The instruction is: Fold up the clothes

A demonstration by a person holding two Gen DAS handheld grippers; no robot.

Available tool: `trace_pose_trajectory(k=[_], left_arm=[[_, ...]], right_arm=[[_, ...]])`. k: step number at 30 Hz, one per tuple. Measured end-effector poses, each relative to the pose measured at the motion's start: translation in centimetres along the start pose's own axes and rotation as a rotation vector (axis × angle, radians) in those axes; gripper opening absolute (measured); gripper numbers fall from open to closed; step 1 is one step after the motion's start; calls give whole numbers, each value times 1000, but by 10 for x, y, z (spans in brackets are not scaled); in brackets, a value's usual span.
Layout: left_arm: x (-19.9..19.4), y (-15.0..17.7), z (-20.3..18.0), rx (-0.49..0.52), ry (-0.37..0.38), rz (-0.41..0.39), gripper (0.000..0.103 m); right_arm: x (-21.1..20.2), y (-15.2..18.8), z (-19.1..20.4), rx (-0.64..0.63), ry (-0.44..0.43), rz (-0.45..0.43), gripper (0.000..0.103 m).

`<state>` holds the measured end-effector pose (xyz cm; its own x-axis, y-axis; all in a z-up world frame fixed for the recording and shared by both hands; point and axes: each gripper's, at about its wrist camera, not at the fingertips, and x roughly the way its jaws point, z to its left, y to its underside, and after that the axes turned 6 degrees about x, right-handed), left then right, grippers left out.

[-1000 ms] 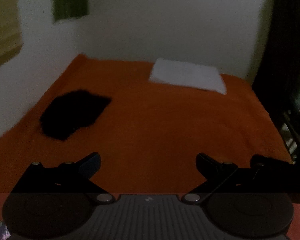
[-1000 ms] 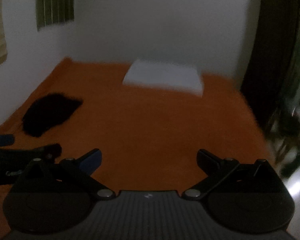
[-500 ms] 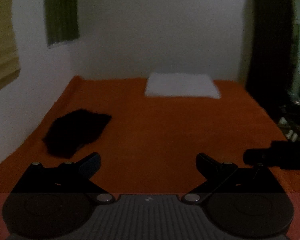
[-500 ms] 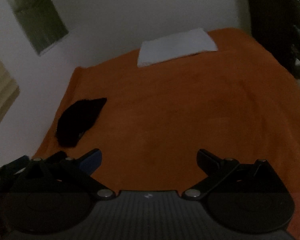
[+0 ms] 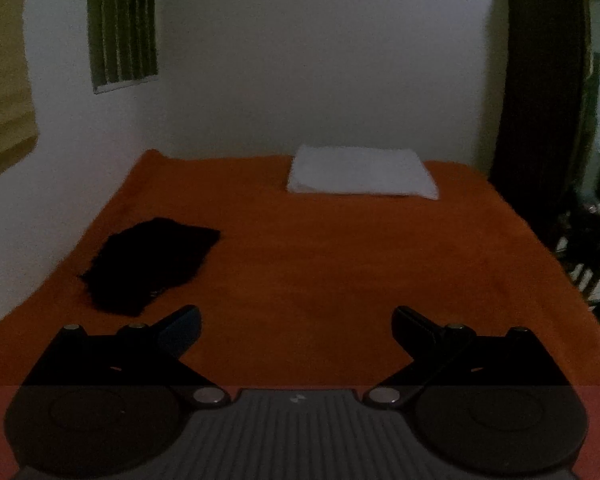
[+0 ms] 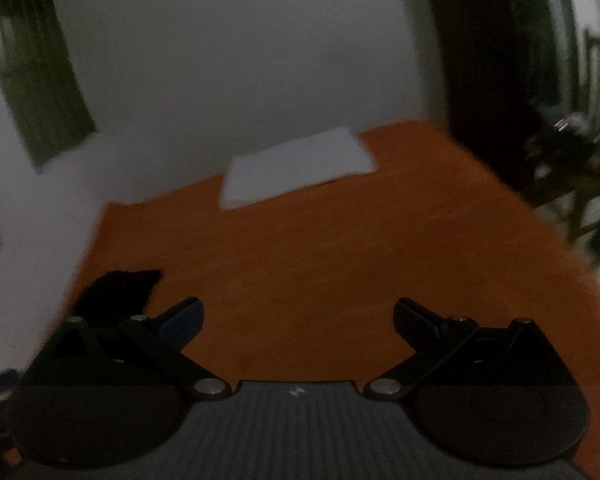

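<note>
- Left wrist view: the left gripper [image 5: 296, 322] is spread wide, holding nothing.
- The black cloth [image 5: 152, 266] lies on the orange bed [image 5: 340, 272] (left side).
- The right gripper [image 6: 298, 316] is wide apart too.

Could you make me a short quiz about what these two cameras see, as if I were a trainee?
1. True or false: the left hand-held gripper is shut on the black garment.
2. Which item lies at the far end of the orange bed cover, near the wall? A) a folded white cloth B) a shoe C) a book
3. Fill in: seen from the left wrist camera, the black garment lies to the ____ of the white cloth.

Key
1. False. Its jaws stand wide apart and hold nothing; the right hand-held gripper is open too.
2. A.
3. Left, and nearer the camera.
</note>
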<state>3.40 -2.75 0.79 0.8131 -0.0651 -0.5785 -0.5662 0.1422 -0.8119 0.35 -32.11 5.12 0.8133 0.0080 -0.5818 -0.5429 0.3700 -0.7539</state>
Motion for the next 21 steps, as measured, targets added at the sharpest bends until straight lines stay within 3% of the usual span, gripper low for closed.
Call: trace_pose_trajectory(k=[6,11,21], left_arm=[[-7,5,2,-26,42,-3,103],[-10,12,10,-52,41,3,103],[-12,19,10,-77,55,9,103]], right_arm=[[-10,9,15,-99,-156,87,103],[-19,16,23,-170,-144,72,103],[-11,15,20,-176,-144,119,103]])
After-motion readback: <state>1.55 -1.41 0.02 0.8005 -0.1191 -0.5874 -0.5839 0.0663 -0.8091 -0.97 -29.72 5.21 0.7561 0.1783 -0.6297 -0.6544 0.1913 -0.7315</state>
